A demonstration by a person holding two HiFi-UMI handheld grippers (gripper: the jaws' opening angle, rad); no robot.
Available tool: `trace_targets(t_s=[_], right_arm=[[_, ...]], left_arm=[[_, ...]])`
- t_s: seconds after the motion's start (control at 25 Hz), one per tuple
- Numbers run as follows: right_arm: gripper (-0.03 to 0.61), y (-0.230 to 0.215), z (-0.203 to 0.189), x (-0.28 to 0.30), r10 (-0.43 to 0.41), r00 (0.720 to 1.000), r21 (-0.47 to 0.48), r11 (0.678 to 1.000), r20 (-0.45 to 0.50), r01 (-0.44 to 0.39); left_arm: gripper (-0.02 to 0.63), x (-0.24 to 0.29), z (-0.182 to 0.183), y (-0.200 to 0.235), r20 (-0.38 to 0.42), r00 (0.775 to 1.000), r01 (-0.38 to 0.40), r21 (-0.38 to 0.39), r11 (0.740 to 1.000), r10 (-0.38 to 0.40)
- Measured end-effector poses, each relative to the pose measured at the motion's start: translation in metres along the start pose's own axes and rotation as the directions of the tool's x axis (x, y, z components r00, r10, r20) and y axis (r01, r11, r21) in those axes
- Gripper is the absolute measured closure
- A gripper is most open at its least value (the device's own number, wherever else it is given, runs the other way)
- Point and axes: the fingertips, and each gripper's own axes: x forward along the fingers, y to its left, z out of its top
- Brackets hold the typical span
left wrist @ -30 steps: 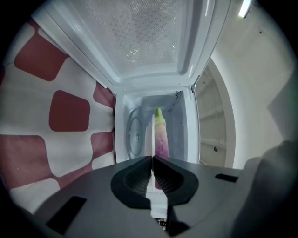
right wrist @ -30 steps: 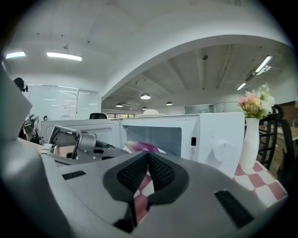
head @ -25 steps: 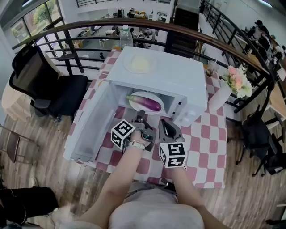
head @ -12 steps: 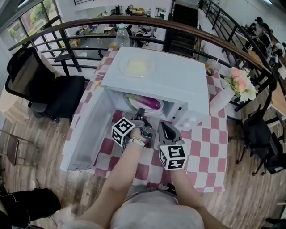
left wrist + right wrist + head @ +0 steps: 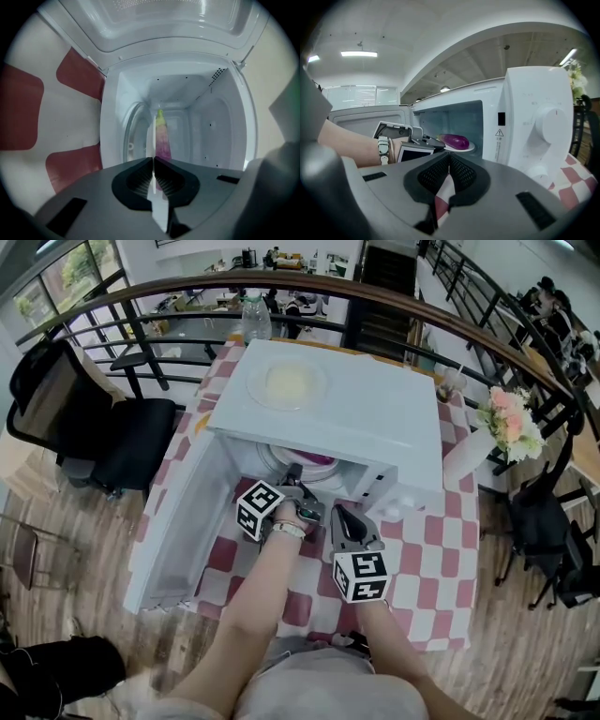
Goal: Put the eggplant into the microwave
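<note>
Left gripper (image 5: pixel 153 161): jaws fully closed, holding nothing. Right gripper (image 5: pixel 449 165): jaws closed, empty. Eggplant (image 5: pixel 162 138) lies on plate (image 5: pixel 469 147) inside microwave (image 5: pixel 356 418), at 12 o'clock from left gripper.

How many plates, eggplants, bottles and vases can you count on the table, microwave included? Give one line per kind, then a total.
plate: 2 (top plate on the microwave, inner plate inside)
eggplant: 1
bottle: 1
vase: 1
Total: 5
</note>
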Motion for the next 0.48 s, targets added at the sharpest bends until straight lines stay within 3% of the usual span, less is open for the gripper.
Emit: trace_targets(t_s=[0.48], right_arm=[[0.554,-0.0020,-0.0043,0.0045,0.003,1.000,0.021,1.000,-0.003,-0.003]], left_arm=[[0.600,0.0099,-0.0006,0.0102,-0.031,0.988,-0.153,-0.015,0.988,0.152]])
